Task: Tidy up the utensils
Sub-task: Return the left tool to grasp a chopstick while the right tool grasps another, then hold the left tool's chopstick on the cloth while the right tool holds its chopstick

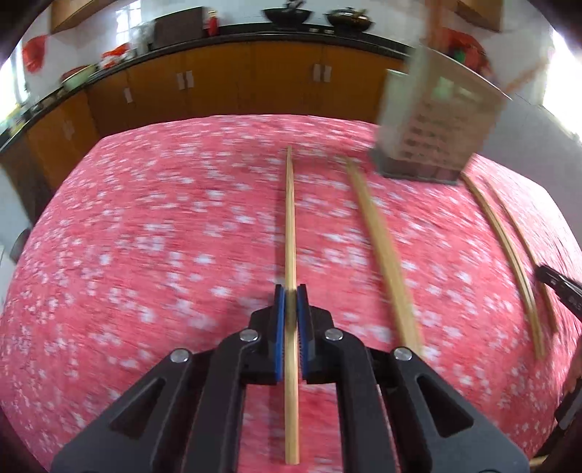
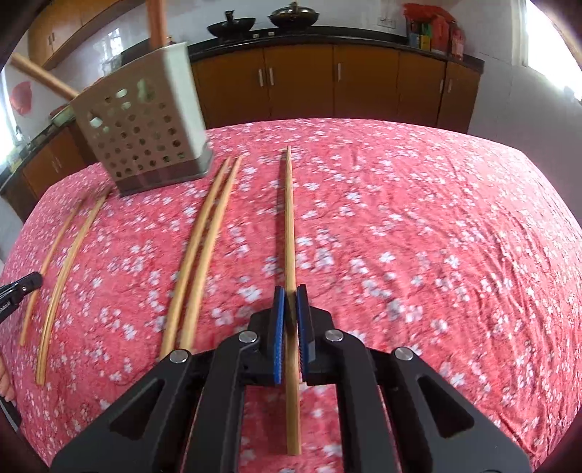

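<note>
My left gripper (image 1: 291, 289) is shut on a wooden chopstick (image 1: 290, 218) that runs lengthwise between its blue pads. My right gripper (image 2: 290, 289) is shut on another wooden chopstick (image 2: 288, 218) in the same way. A perforated beige utensil holder (image 1: 433, 123) stands at the far side of the table; it also shows in the right wrist view (image 2: 145, 123) with wooden handles sticking out. Loose chopsticks lie on the cloth: one (image 1: 382, 251) and a pair (image 1: 509, 247) in the left view, two pairs (image 2: 203, 247) (image 2: 62, 273) in the right view.
The table has a red floral cloth (image 2: 418, 236). Brown kitchen cabinets (image 2: 327, 83) and a dark counter with woks (image 2: 262, 22) run behind it. The other gripper's tip shows at the right edge (image 1: 556, 283) and at the left edge (image 2: 18, 287).
</note>
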